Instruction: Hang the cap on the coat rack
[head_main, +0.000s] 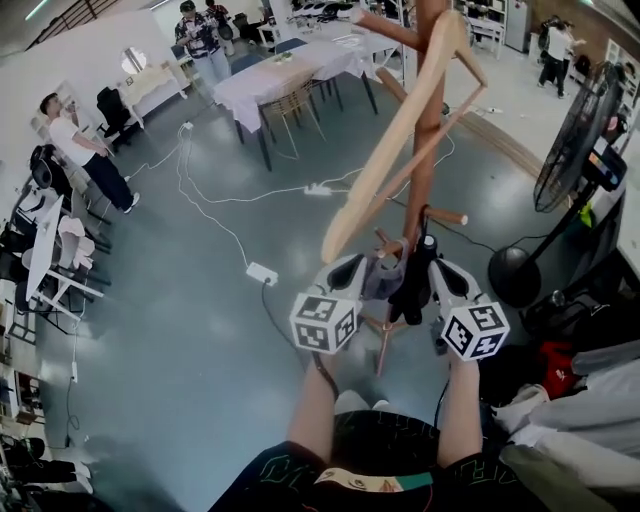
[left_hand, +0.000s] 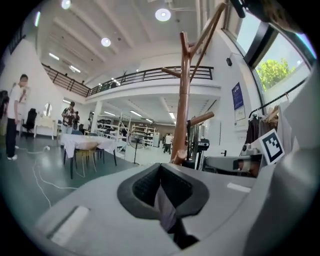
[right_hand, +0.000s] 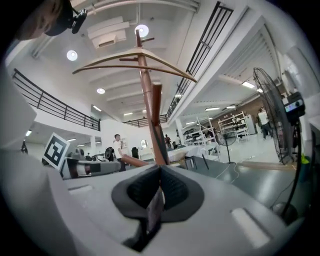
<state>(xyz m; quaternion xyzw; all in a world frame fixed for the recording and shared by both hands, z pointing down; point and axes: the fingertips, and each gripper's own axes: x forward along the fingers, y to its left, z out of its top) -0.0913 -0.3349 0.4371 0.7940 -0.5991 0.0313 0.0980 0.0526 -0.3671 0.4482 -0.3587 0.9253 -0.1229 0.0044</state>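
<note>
We hold the cap (head_main: 398, 280) stretched between us: the left tool (head_main: 352, 268) and the right tool (head_main: 436, 268) each clamp its fabric, low against the rack (head_main: 428, 140).

The left gripper (head_main: 352, 272) and right gripper (head_main: 440, 275) hold the cap (head_main: 400, 282) close to the wooden coat rack (head_main: 428, 140).

My head camera looks steeply down; both gripper cameras tilt upward, sharing the coat rack (head_main: 429, 120) at twelve o'clock, seemingly close.
</note>
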